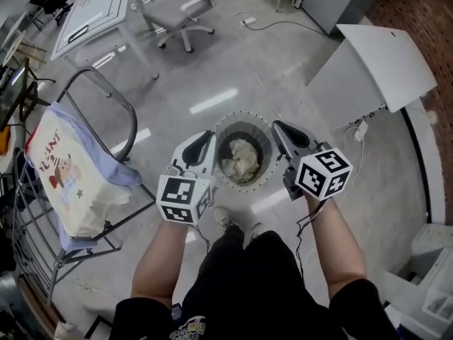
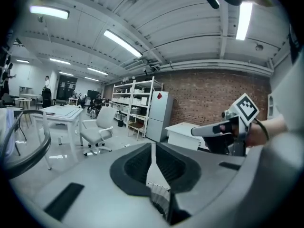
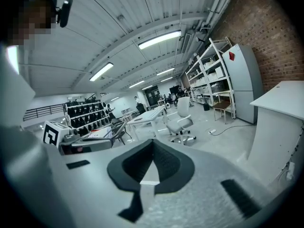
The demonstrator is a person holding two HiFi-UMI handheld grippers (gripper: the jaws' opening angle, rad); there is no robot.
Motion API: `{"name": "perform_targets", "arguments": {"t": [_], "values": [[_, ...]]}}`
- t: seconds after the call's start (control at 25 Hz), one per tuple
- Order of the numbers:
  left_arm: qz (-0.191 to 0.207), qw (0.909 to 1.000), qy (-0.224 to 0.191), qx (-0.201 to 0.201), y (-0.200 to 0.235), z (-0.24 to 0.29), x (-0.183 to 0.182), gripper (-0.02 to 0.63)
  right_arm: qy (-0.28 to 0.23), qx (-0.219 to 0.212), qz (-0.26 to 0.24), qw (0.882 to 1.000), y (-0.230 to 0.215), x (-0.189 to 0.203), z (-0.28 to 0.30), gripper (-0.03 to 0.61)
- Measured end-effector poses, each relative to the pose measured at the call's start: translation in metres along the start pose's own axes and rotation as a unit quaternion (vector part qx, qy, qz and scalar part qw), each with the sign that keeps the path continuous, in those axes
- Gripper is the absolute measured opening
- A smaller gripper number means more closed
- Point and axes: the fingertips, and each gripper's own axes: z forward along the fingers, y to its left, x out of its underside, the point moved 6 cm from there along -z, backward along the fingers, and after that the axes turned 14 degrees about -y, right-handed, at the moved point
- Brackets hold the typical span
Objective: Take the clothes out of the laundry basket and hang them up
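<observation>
A round laundry basket (image 1: 267,167) stands on the floor just ahead of my feet, with a crumpled cream garment (image 1: 241,160) inside it. My left gripper (image 1: 207,138) hovers over the basket's left rim, its jaws shut and holding nothing. The right gripper (image 1: 279,127) hangs over the right rim, also shut and empty. In the left gripper view the closed jaws (image 2: 153,151) point level across the room, with the right gripper (image 2: 223,129) beside them. The right gripper view shows its own shut jaws (image 3: 152,152). A metal drying rack (image 1: 106,94) at the left carries a printed white cloth (image 1: 64,179).
A grey office chair (image 1: 180,13) and a white table (image 1: 95,9) stand at the back. A white slanted panel (image 1: 375,66) is at the right, with a cable (image 1: 283,24) on the floor behind. Shelves (image 2: 137,103) and a fridge (image 2: 159,115) line the brick wall.
</observation>
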Motion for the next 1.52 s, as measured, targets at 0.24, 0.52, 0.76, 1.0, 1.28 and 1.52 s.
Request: {"name": "perform_targets", "arguments": {"t": [0.24, 0.52, 0.76, 1.0, 1.28, 1.52], "values": [[-0.015, 0.9997, 0.016, -0.006, 0.02, -0.004, 0.025, 0.032, 0.016, -0.007, 0.017, 1.0, -0.002, 0.023, 0.026, 0.077], [-0.017, 0.9993, 0.018, -0.03, 0.032, -0.009, 0.042, 0.155, 0.039, -0.026, 0.03, 0.998, -0.016, 0.049, 0.052, 0.13], [-0.018, 0.9976, 0.028, -0.06, 0.023, -0.007, 0.068, 0.201, 0.068, -0.06, 0.048, 0.995, -0.043, 0.08, 0.072, 0.16], [0.0, 0.9938, 0.034, -0.106, 0.012, 0.003, 0.103, 0.212, 0.108, -0.092, 0.069, 0.987, -0.082, 0.119, 0.098, 0.169], [-0.01, 0.9858, 0.044, -0.162, 0.007, 0.019, 0.154, 0.212, 0.149, -0.118, 0.068, 0.98, -0.123, 0.176, 0.128, 0.166], [-0.032, 0.9814, 0.057, -0.181, 0.018, 0.029, 0.209, 0.212, 0.185, -0.114, 0.077, 0.973, -0.148, 0.258, 0.149, 0.161]]}}
